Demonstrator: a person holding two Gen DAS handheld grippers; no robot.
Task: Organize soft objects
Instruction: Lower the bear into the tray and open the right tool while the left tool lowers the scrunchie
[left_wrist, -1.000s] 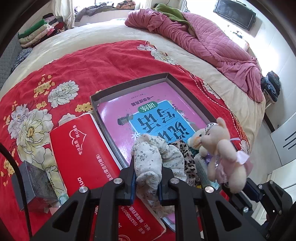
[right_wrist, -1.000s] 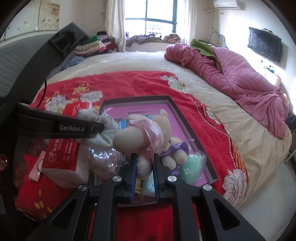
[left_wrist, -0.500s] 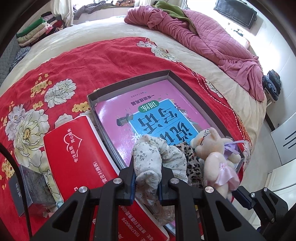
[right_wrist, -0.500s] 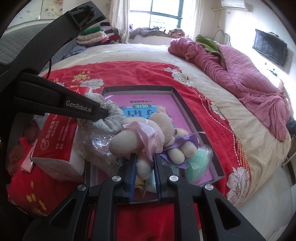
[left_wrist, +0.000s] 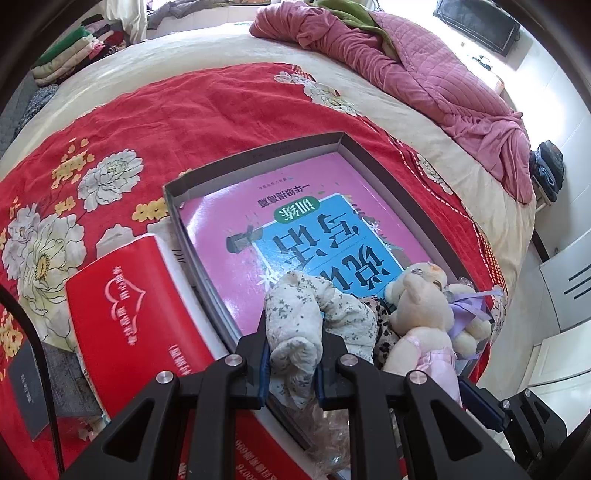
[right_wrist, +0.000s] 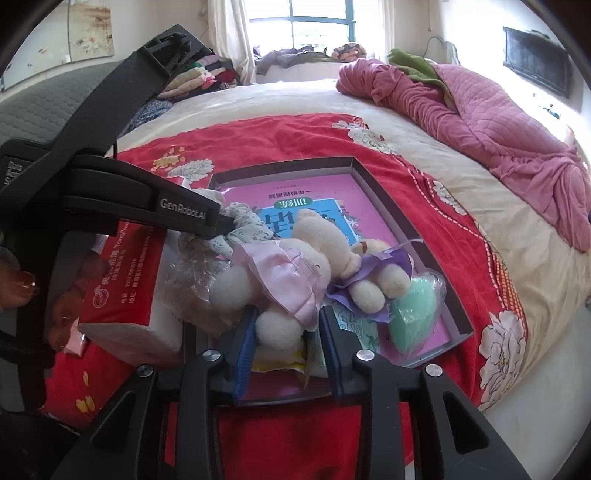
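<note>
A second ago the right gripper (right_wrist: 284, 334) pinched the teddy bear (right_wrist: 291, 266) by its leg and held it lifted above the tray (right_wrist: 388, 199). Now the bear lies on its side in the tray's near right corner, against the smaller bear with the purple ribbon (right_wrist: 376, 280). The right gripper's fingers (right_wrist: 243, 343) are opening: the leg is between them, with a gap showing at the right finger. In the left wrist view the bear (left_wrist: 424, 317) has dropped from mid-air to the tray, just right of the floral cloth (left_wrist: 306, 325).
</note>
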